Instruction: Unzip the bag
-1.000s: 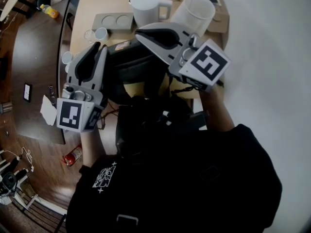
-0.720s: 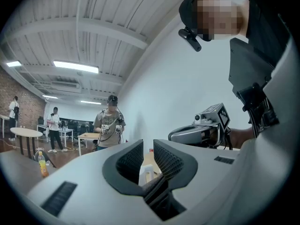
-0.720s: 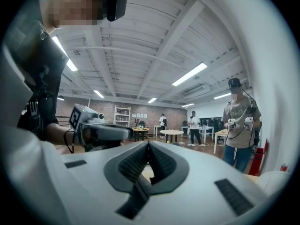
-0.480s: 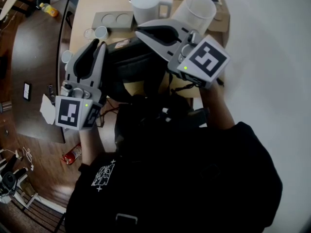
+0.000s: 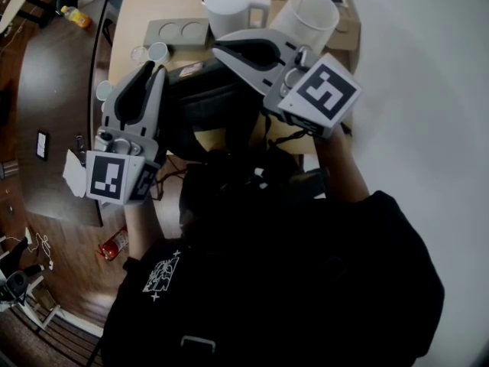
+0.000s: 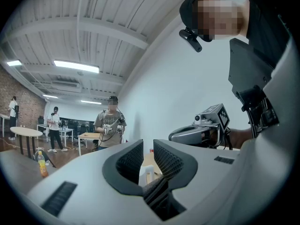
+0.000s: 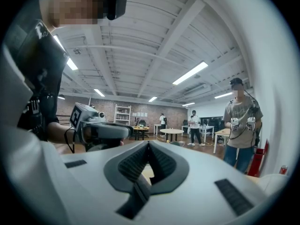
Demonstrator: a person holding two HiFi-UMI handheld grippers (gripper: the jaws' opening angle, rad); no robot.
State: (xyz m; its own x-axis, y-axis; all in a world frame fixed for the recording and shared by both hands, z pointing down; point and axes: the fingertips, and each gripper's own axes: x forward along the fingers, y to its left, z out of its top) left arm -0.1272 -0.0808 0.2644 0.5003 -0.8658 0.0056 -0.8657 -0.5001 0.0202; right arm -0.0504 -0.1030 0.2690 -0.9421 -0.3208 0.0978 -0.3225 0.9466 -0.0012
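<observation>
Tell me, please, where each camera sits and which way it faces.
Head view: on the person's head, facing steeply down at the table, bag, left gripper and right gripper; the torso fills the bottom.
Left gripper view: on the left gripper, facing level across the room along its open jaws; torso at right.
Right gripper view: on the right gripper, facing across the room along its shut jaws; torso at left.
Shared: each gripper view shows the other gripper, and both show a standing bystander.
</observation>
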